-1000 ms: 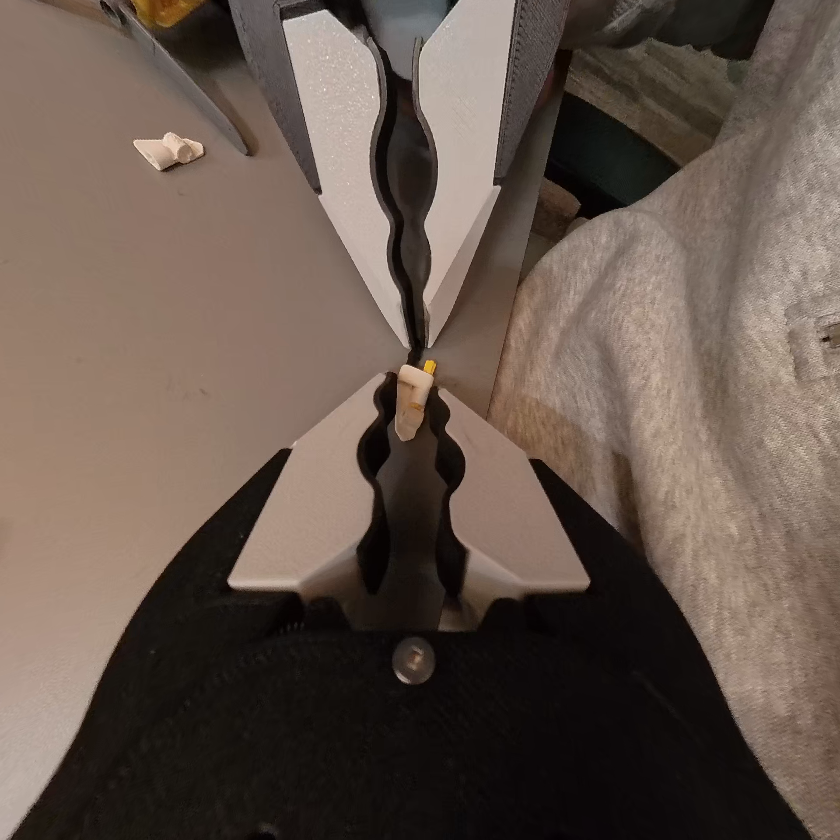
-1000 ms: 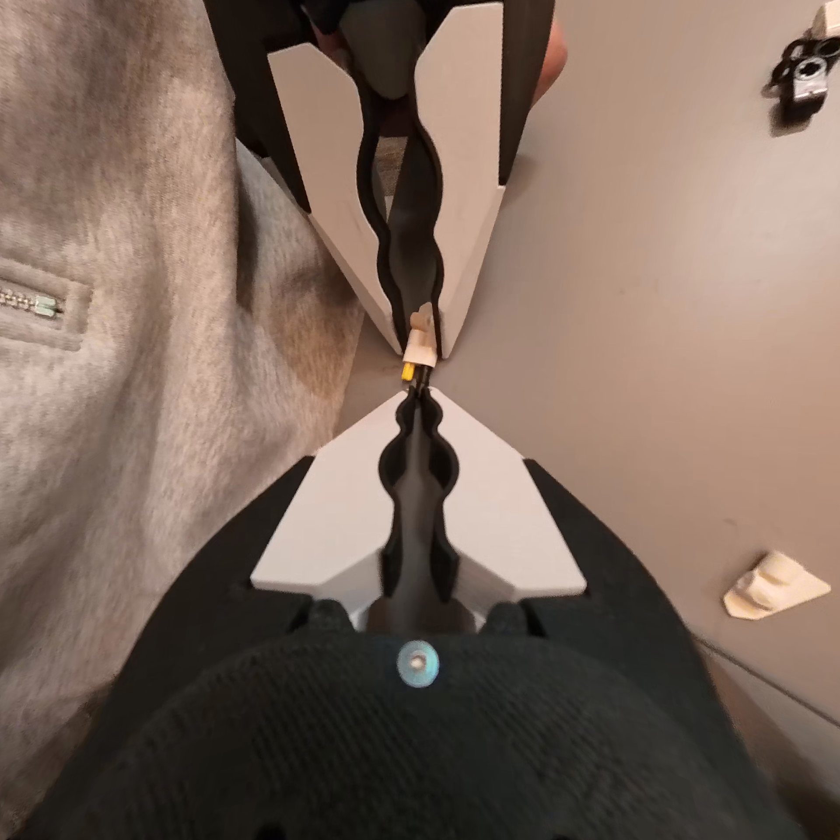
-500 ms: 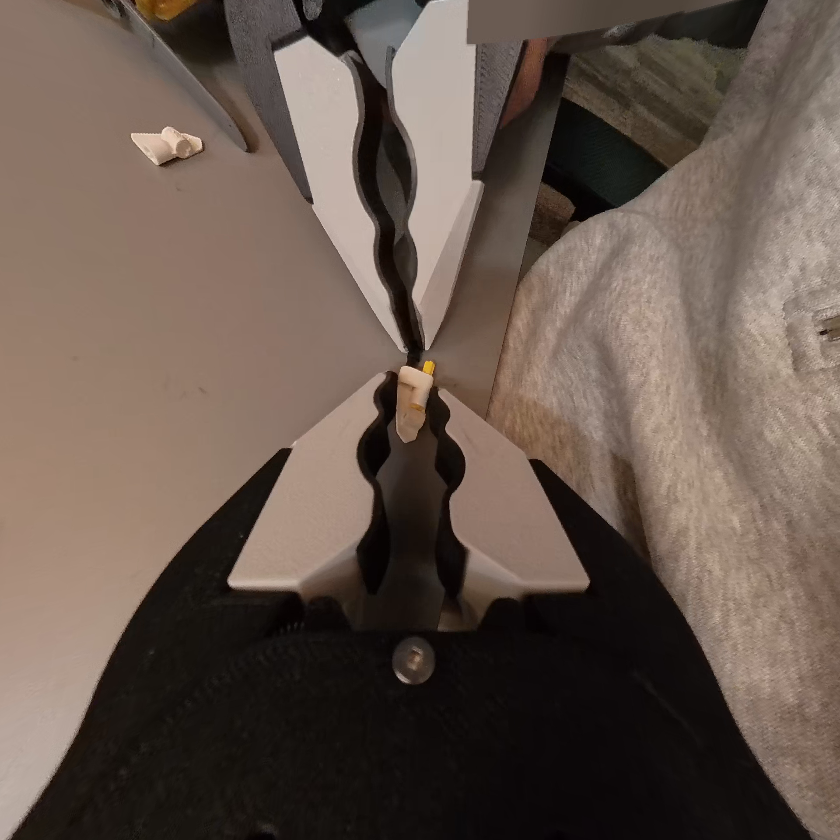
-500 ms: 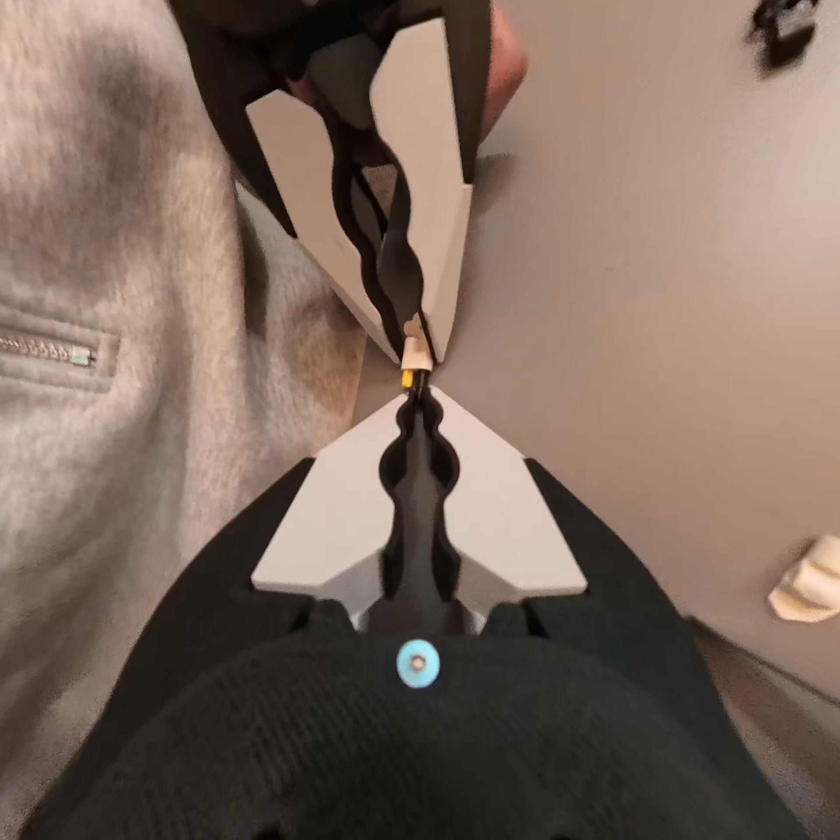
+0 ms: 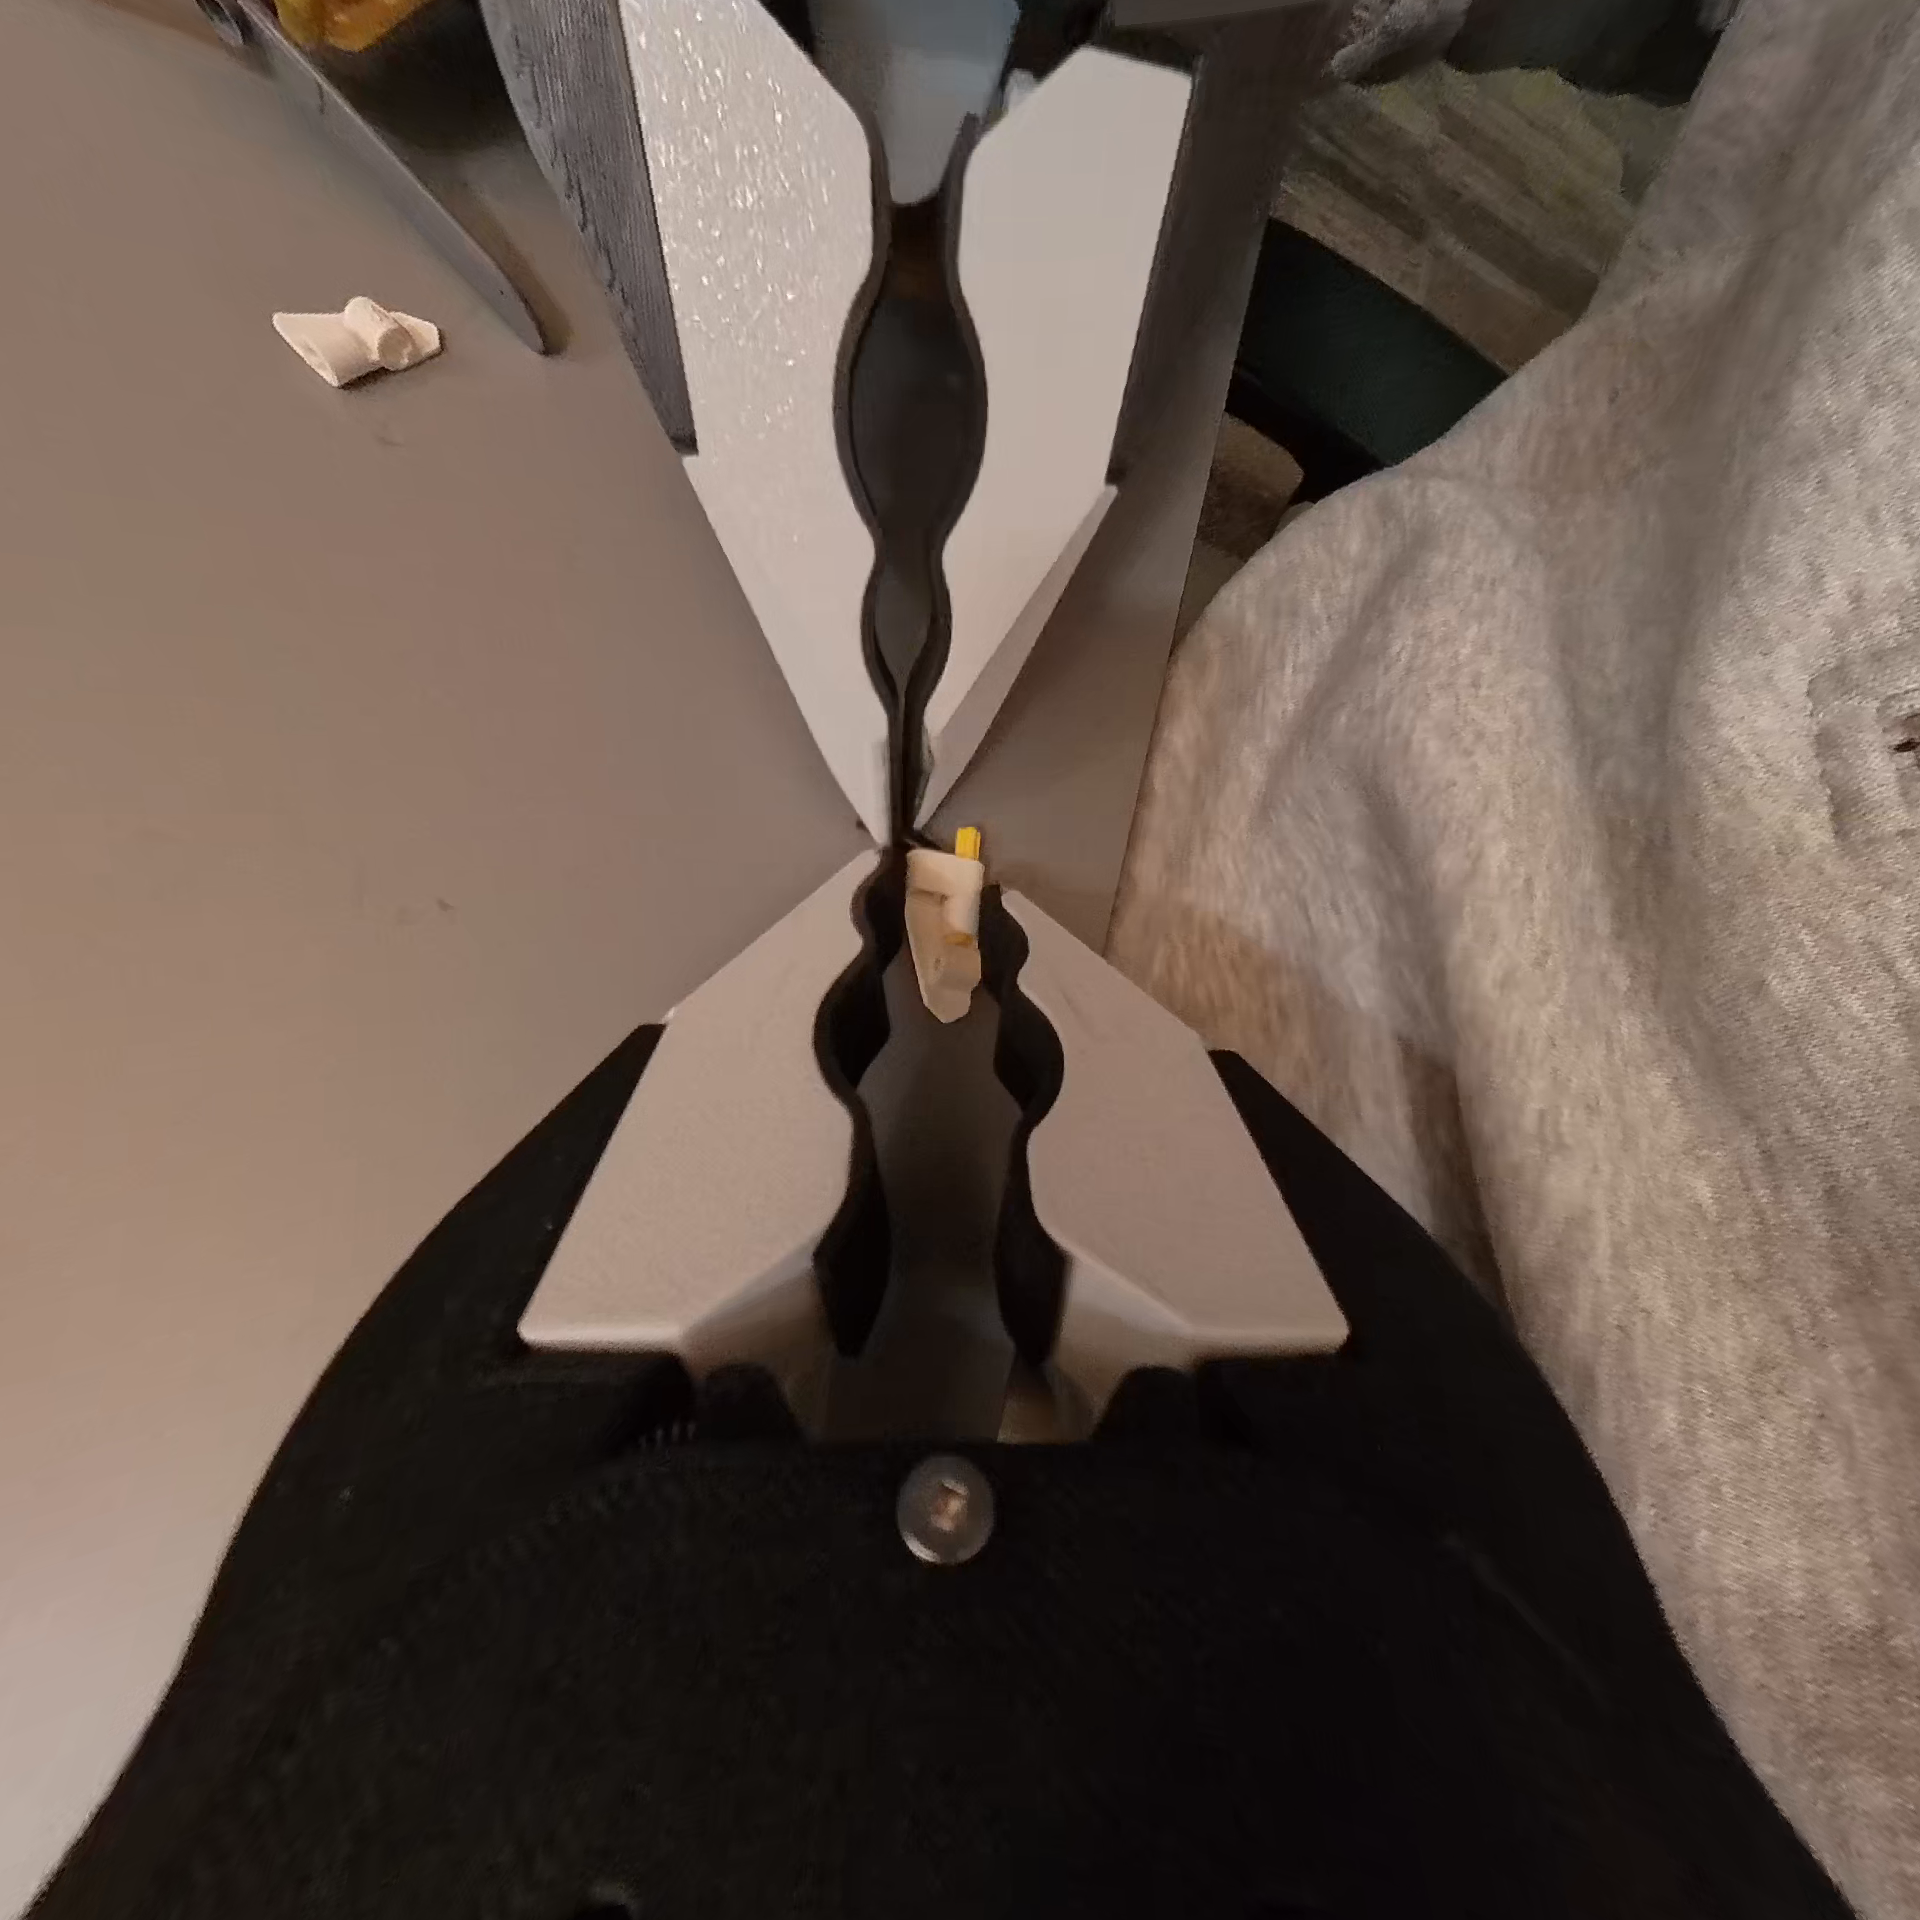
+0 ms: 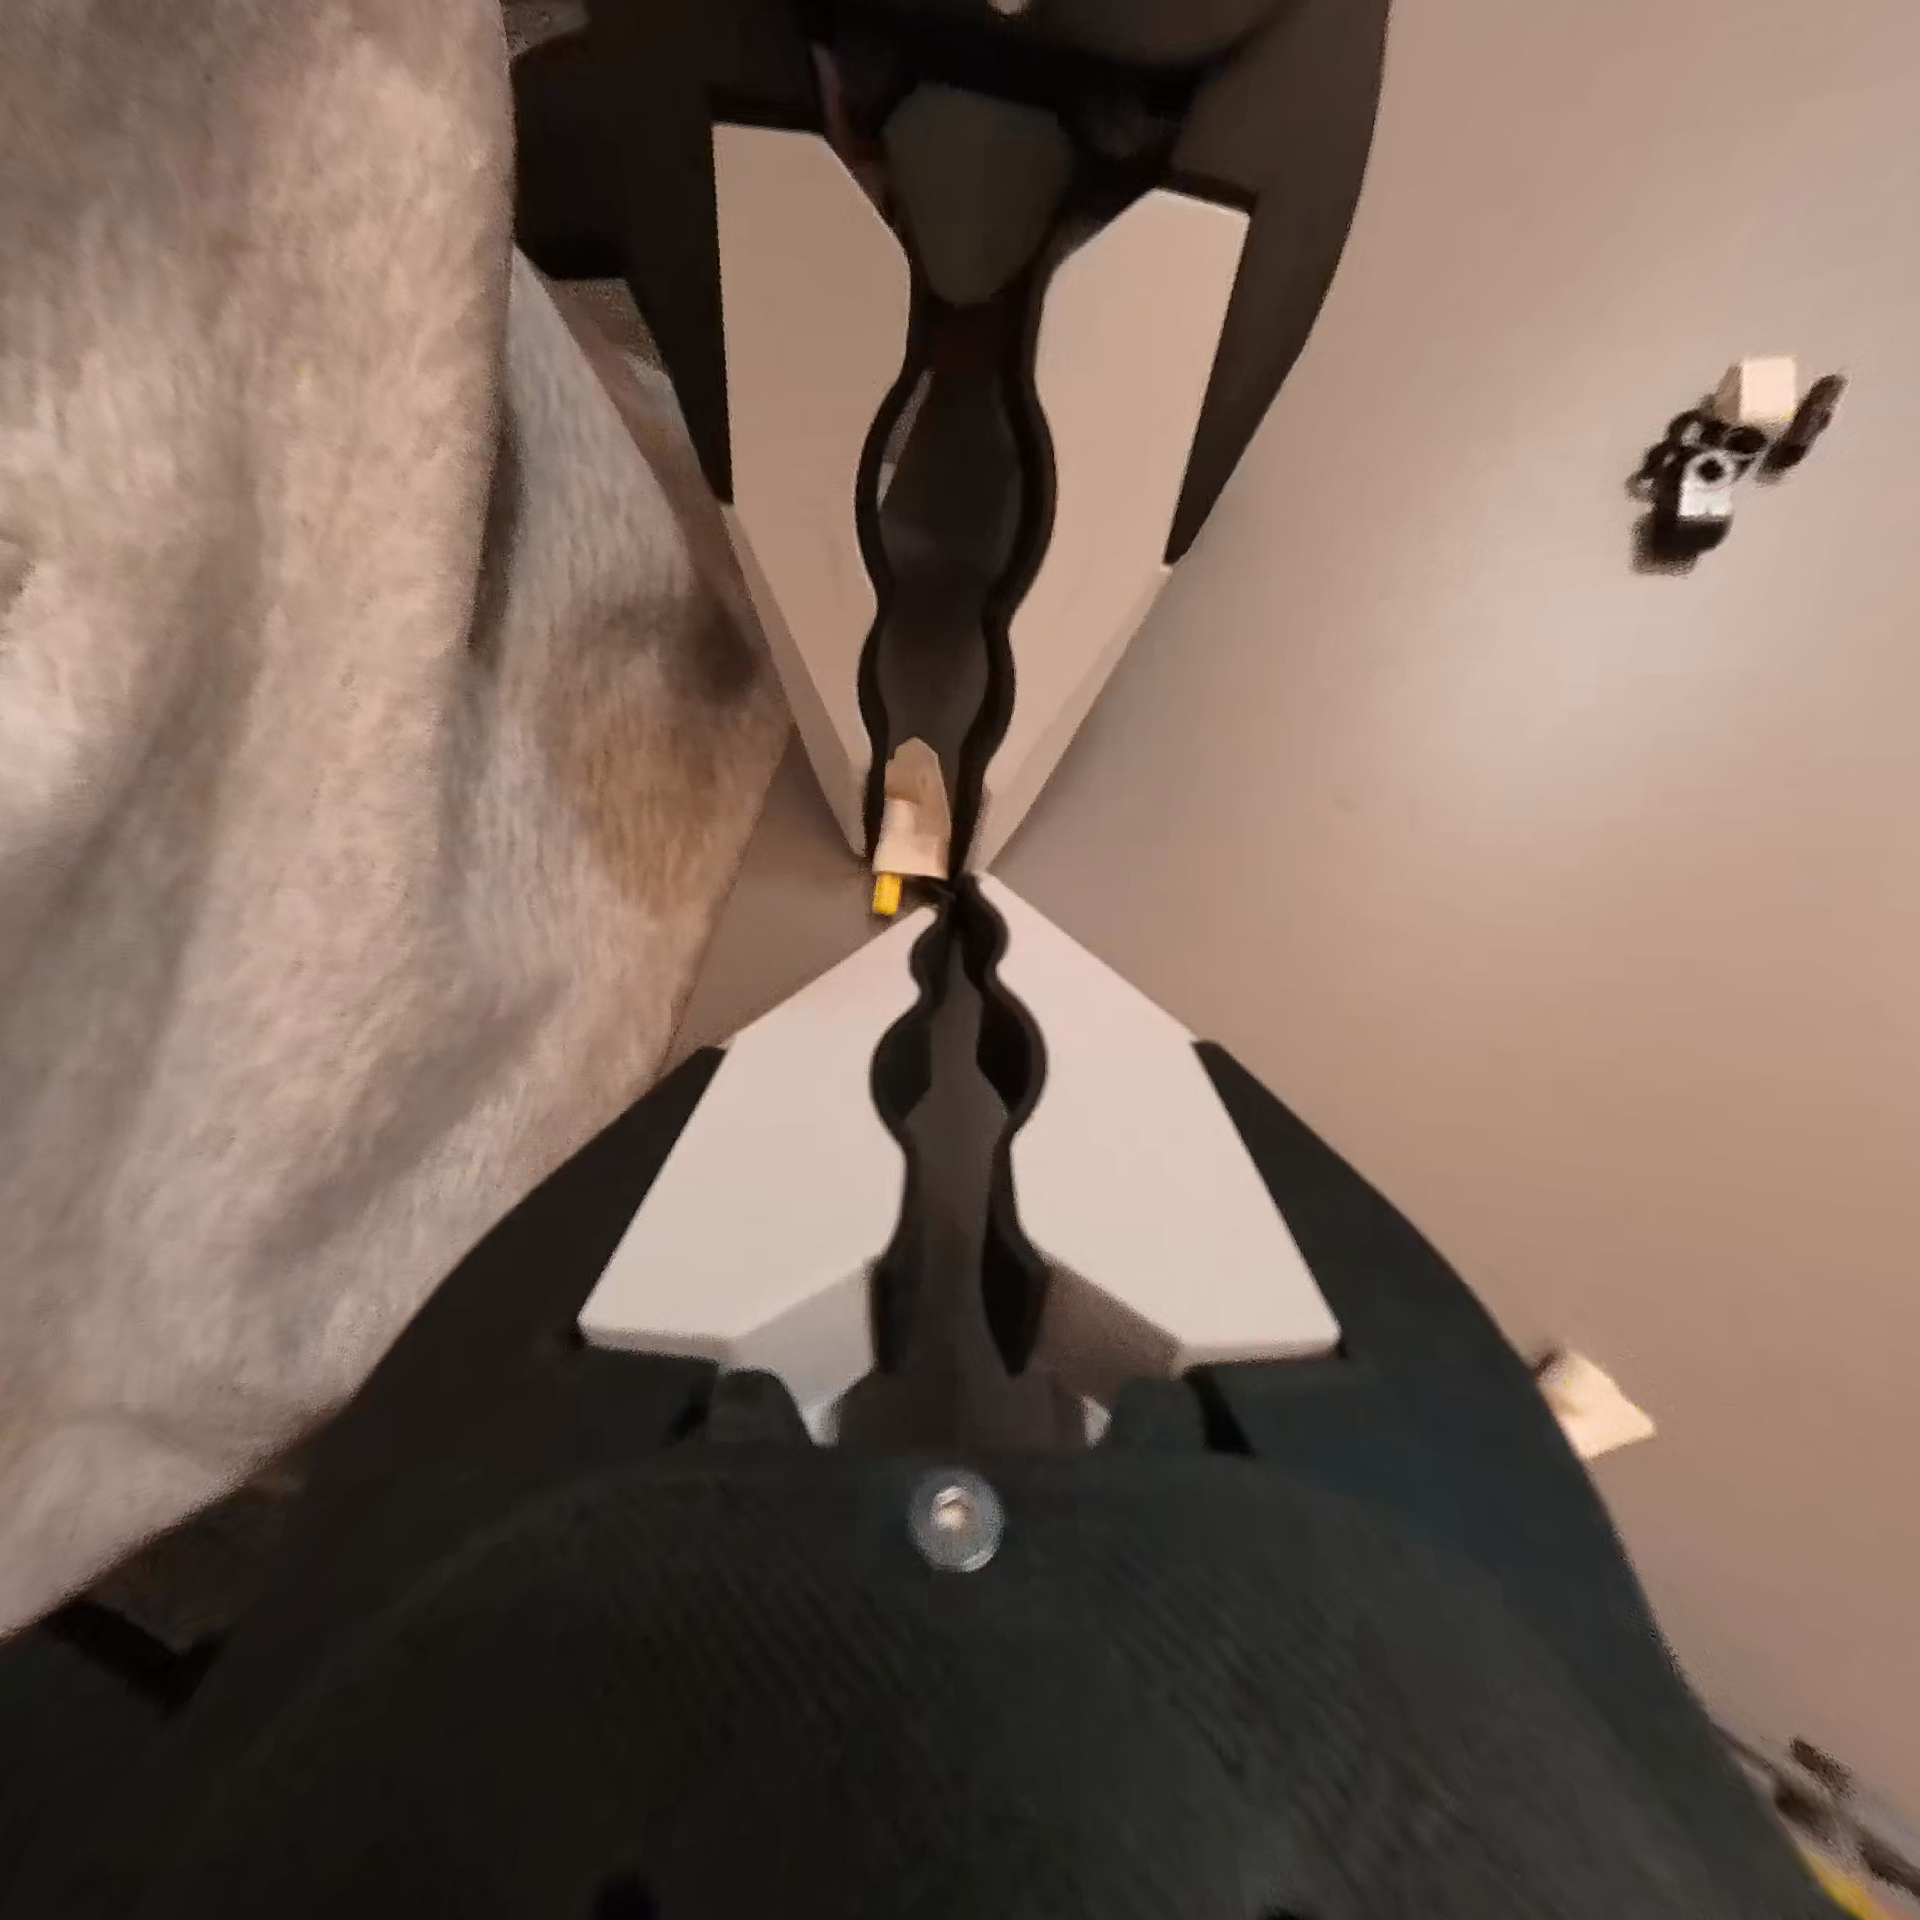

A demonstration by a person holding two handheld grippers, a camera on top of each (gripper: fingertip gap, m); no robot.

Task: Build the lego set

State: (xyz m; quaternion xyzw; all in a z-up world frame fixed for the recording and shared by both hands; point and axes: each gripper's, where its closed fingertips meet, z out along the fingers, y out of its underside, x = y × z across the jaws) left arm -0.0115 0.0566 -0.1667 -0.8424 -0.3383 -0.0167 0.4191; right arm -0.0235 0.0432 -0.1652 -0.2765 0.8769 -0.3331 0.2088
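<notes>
A grey desk [image 5: 312,727] fills the left of the left wrist view and the right of the right wrist view; no brand, label or readable writing shows on anything. A person's light grey fleece garment [image 5: 1558,831] takes the other side of each view, pressed close to the desk's edge.

The two grippers meet tip to tip over the desk edge. The left gripper [image 5: 940,914] is closed down on a cream lego piece [image 5: 940,925] held at its tips, with a small yellow pin [image 5: 968,840] sticking out of the piece toward the other gripper. The right gripper [image 6: 961,914] has its fingers pinched together at the tips; something thin and dark may sit between them, but blur hides whether it holds anything. In the right wrist view the same cream lego piece [image 6: 912,821] shows from the far side, the yellow pin [image 6: 888,891] just beside the right gripper's tips.

Only the left wrist view shows a loose cream wedge-shaped piece [image 5: 358,341] lying on the desk well apart from the grippers, and a dark curved strip [image 5: 436,208] near it. Only the right wrist view shows a small black and grey lego assembly [image 6: 1714,473] with a cream block touching it, far up the desk, and another cream piece [image 6: 1590,1418] partly hidden behind the gripper body.
</notes>
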